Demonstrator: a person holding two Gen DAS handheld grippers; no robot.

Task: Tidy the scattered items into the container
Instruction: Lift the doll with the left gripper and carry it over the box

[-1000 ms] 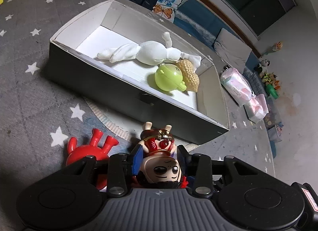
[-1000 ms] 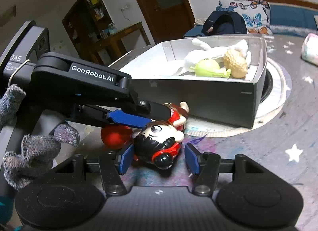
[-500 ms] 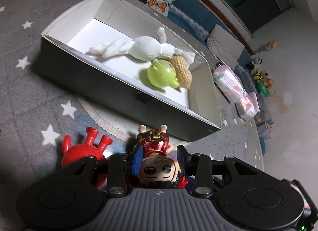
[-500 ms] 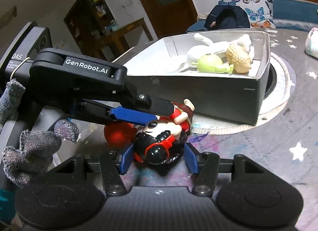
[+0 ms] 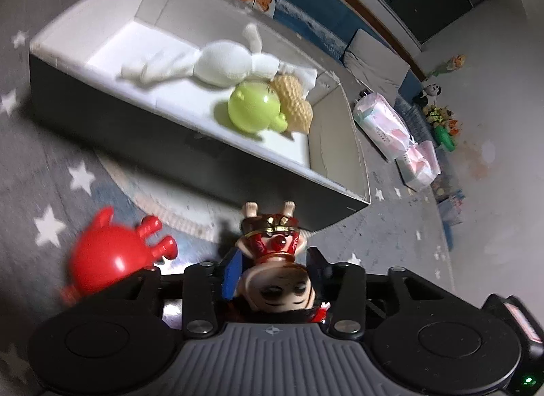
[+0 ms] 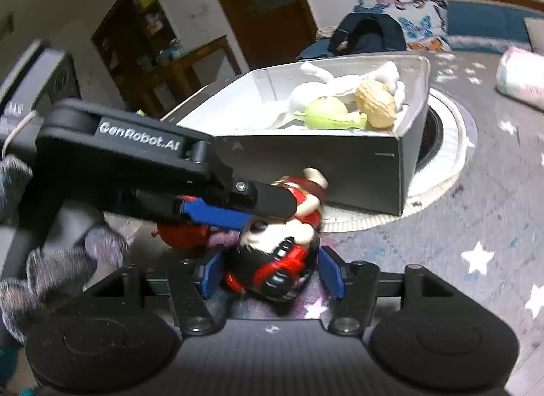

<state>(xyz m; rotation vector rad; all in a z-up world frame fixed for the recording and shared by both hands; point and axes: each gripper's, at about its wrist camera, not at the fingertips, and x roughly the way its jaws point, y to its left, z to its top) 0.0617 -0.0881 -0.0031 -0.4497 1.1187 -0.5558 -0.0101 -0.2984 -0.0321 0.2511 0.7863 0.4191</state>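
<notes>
- Landmark: grey box (image 5: 112, 124), white inside, set on a star-print rug (image 5: 51, 192).
- Doll figure (image 5: 275, 260) is clamped at the head between the blue pads of the left gripper (image 5: 270, 271); jaws are closed narrowly on it. Doll is positioned just in front of the box's near wall, feet pointed toward the box.
- Right gripper (image 6: 270, 271) is placed around the same doll (image 6: 278, 253) from below; jaws are parted on either side of the head, firm contact cannot be told.
- Red toy (image 5: 108, 256) is seen on the rug in front of the box, just beside the doll.
- Inside the box, toward one end: white plush rabbit (image 5: 221, 66), green toy (image 5: 255, 112) and tan peanut-shaped toy (image 5: 294, 105), all touching.
</notes>
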